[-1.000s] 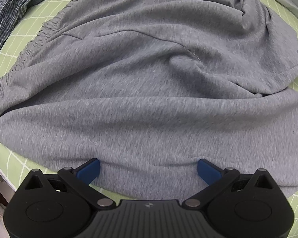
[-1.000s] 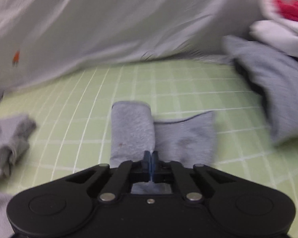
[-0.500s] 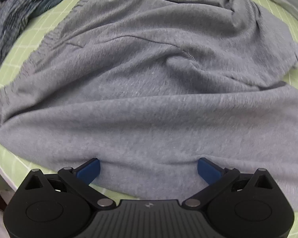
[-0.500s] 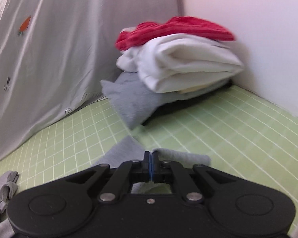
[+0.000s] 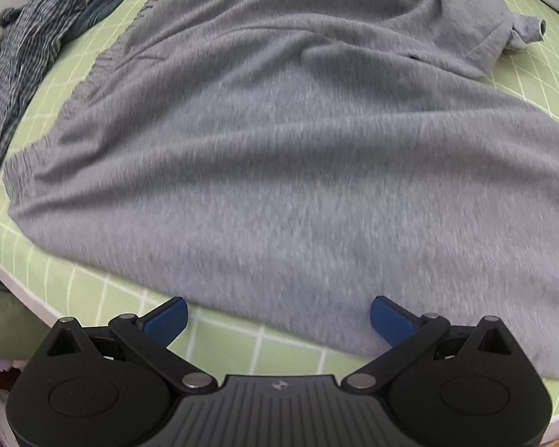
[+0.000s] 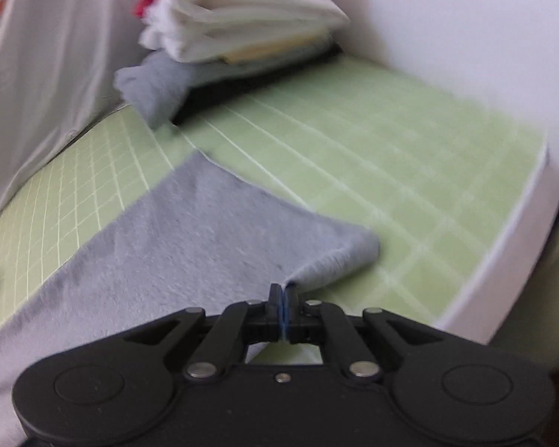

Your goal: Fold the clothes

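Note:
A large grey garment [image 5: 279, 141] lies spread and wrinkled over the green grid mat [image 5: 93, 298]. My left gripper [image 5: 277, 316] is open, its blue pads on either side of the garment's near hem, holding nothing. In the right wrist view my right gripper [image 6: 282, 298] is shut on a corner of the grey garment [image 6: 190, 238], which stretches flat away to the left over the mat [image 6: 391, 171].
A dark striped garment [image 5: 29, 48] lies bunched at the mat's far left. A stack of folded clothes, white [image 6: 242, 18] with red on top and grey beneath, stands at the back by a white wall. A light sheet [image 6: 37, 74] hangs at left. The mat's white edge [image 6: 503, 253] is at right.
My right gripper has swung right and pulled the grey fabric corner out, so the cloth now lies stretched. My left gripper has drawn back a little from the hem, still open.

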Tool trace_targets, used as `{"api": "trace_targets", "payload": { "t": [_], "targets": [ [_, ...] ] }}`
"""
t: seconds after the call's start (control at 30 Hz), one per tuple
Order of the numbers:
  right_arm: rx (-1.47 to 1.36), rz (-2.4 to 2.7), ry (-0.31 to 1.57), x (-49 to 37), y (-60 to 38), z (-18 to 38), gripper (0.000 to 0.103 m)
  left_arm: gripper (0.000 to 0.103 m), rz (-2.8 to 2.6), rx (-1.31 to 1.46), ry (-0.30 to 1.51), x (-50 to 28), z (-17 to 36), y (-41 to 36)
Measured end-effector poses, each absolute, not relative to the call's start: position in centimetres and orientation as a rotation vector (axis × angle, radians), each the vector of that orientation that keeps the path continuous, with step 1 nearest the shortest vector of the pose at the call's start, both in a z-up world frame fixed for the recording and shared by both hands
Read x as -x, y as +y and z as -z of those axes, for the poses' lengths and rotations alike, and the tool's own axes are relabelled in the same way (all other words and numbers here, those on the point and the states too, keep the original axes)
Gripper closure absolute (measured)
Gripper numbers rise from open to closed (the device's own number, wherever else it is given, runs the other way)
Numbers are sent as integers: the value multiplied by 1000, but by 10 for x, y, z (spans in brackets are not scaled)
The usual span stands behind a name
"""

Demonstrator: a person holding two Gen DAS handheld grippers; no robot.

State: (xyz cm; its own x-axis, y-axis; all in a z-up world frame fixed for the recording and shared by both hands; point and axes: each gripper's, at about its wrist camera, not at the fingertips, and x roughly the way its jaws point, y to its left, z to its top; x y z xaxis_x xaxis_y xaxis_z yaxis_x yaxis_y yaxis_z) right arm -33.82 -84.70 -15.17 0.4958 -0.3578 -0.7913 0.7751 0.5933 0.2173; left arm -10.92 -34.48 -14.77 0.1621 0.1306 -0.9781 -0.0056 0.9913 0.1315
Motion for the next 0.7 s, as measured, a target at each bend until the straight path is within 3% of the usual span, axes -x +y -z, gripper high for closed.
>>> {"api": "trace_targets", "payload": {
  "t": [0.13,0.37,0.43,0.47,0.53,0.7],
  "targets": [
    [-664,740,770,352,-854,163,70,0,-106,-105,1396,117,147,-350],
    [-664,758,727,343,-883,165,60,0,-117,-119,1389,105,164,-344],
    [-648,770,723,340,-892,165,66,0,-115,-128,1389,105,164,-345],
    [-621,772,736,336,-895,166,81,0,-115,-127,1389,103,166,-344],
    [-555,770,771,328,-898,166,96,0,-118,-116,1395,98,171,-339],
    [-475,827,776,337,-904,163,101,0,-126,-80,1413,98,174,-332]
  ]
}}
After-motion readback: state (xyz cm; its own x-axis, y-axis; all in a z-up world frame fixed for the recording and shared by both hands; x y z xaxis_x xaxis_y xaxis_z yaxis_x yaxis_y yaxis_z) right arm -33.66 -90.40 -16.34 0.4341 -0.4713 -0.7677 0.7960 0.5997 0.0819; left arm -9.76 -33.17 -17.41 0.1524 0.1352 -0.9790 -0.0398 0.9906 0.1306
